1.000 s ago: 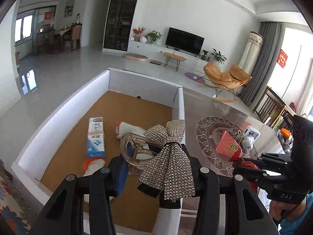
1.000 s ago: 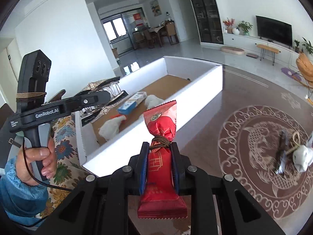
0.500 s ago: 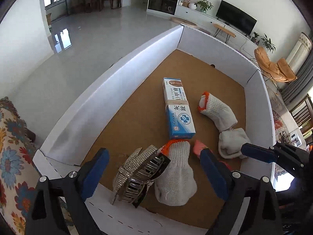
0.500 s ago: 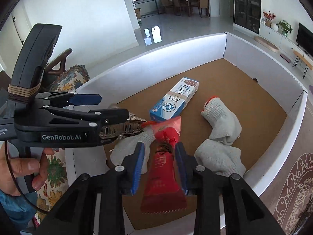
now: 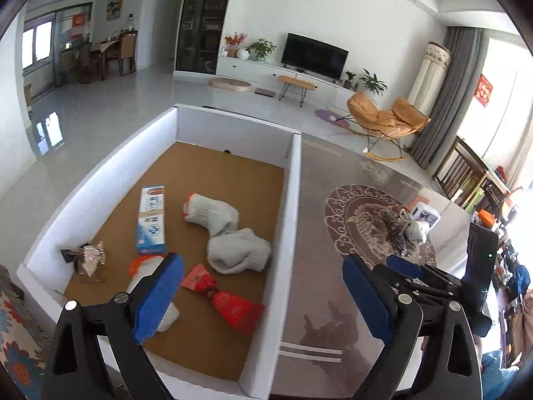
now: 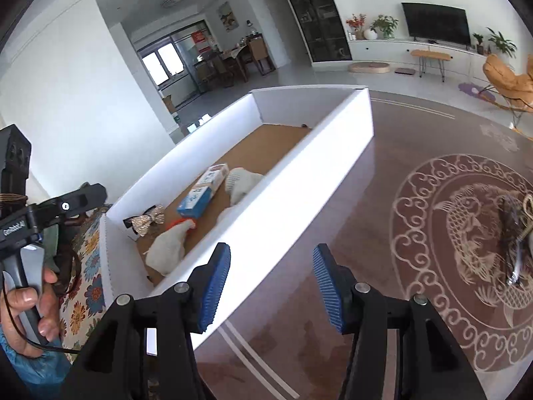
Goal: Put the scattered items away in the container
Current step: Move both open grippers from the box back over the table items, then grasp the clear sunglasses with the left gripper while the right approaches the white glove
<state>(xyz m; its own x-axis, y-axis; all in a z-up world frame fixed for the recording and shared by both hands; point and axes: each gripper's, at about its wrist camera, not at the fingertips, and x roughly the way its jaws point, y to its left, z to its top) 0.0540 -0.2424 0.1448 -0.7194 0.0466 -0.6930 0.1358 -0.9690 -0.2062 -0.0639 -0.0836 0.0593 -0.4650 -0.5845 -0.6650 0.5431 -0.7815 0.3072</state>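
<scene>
Your dark tabletop (image 5: 316, 233) carries a big white container (image 5: 289, 200) with a brown floor, standing on its left part. To the right, on the round fish pattern, a small heap of scattered items (image 5: 404, 225) is still out — well apart from the container.

Inside the container, going down in size: two pale socks (image 5: 230, 233) lie bunched together near the right wall; a third white sock with an orange cuff (image 6: 170, 243) lies at the near end; a blue-and-white box (image 5: 151, 220) lies left of the pair; a red candy-shaped pouch (image 5: 226, 296) lies on the floor near you, just beside the socks; a glittery bow hair clip (image 5: 88, 260) sits in the near left corner.

Your left claw (image 5: 263, 296) has just been opening and now stands wide, released, nothing between its blue pads — it hangs over the container's near right wall. Your right claw (image 6: 271, 286) has also just been opening; it stands parted and empty, above the tabletop just right of the container wall.
</scene>
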